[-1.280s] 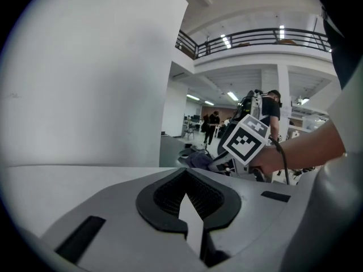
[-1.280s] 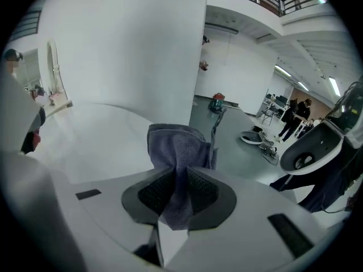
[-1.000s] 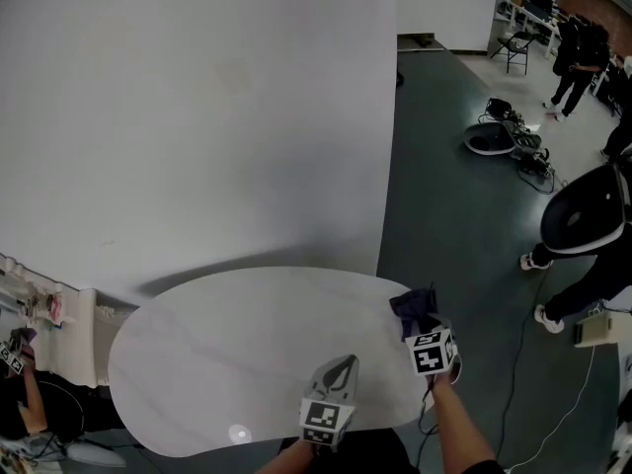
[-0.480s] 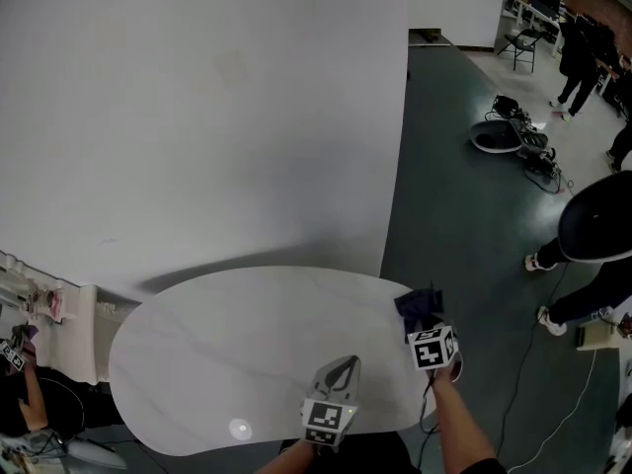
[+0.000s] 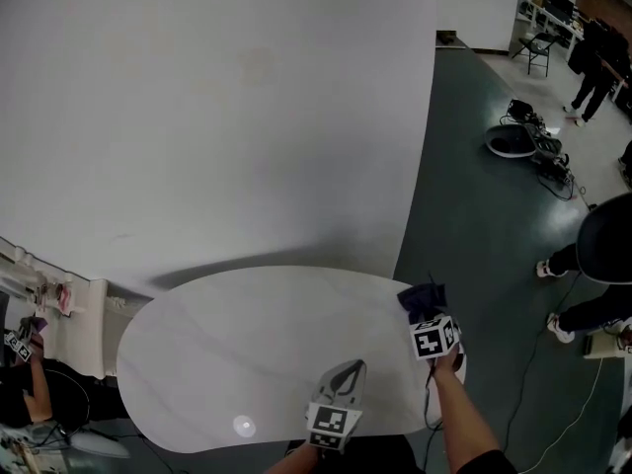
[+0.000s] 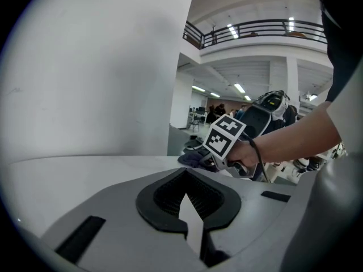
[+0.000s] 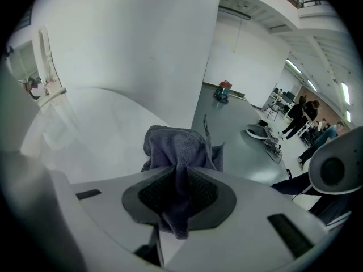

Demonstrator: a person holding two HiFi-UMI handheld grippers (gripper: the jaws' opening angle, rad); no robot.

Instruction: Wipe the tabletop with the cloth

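Our right gripper (image 7: 180, 196) has its jaws clamped on the cloth (image 7: 179, 147), which bunches out ahead of them at the right edge of the table (image 5: 247, 354). Nearly all the bare table lies to its left, so we judge the wipe must sweep leftward. Our left gripper (image 6: 187, 202), jaws together and empty, hovers at the near edge.

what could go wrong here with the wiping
1. The cloth is bunched into a lump in the right gripper, so only a small patch may touch the table, and areas could be missed.
2. In the head view the cloth sits at the table's right edge, partly over the floor. A stroke outward would likely run off the top.
3. Only a narrow fold is pinched between the jaws, so dragging might pull the cloth free.
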